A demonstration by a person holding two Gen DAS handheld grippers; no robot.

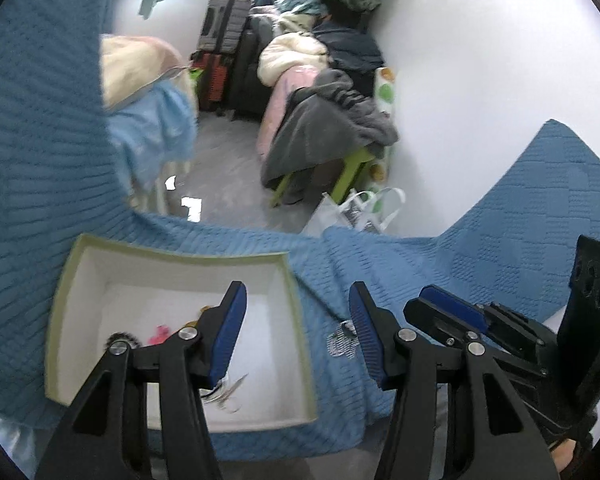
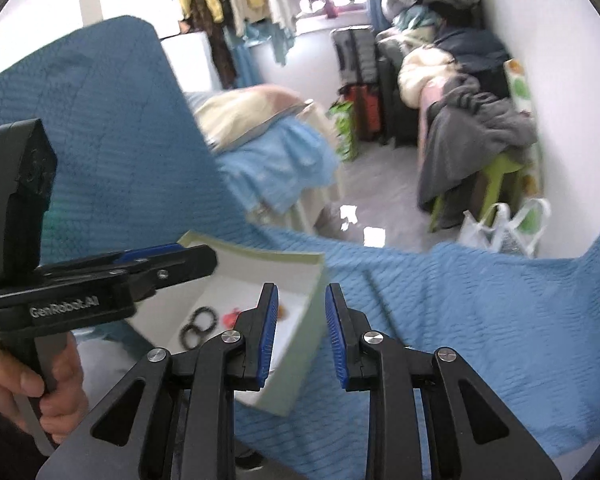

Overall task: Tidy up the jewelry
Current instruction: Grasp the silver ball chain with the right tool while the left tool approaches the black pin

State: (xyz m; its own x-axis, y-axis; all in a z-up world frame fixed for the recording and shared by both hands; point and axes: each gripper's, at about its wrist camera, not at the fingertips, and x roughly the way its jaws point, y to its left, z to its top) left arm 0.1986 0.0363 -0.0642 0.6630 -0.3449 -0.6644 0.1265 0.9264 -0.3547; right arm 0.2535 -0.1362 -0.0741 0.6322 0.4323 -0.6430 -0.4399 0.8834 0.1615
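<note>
Left tongs (image 1: 296, 334): jaws wide apart, nothing between them; one finger over the box, the other over the blanket.
Right tongs (image 2: 302, 336): jaws apart, empty, above the box's near corner.
Box (image 1: 180, 258): open, pale green outside, white inside, on the blue blanket (image 1: 480, 264).
Jewelry: in the box, dark rings (image 2: 198, 326), a pink piece (image 1: 159, 334), thin metal bits (image 1: 230, 394); partly hidden by the left finger, blurred.
On blanket: a small silver piece (image 1: 342, 342), kind unclear.
</note>
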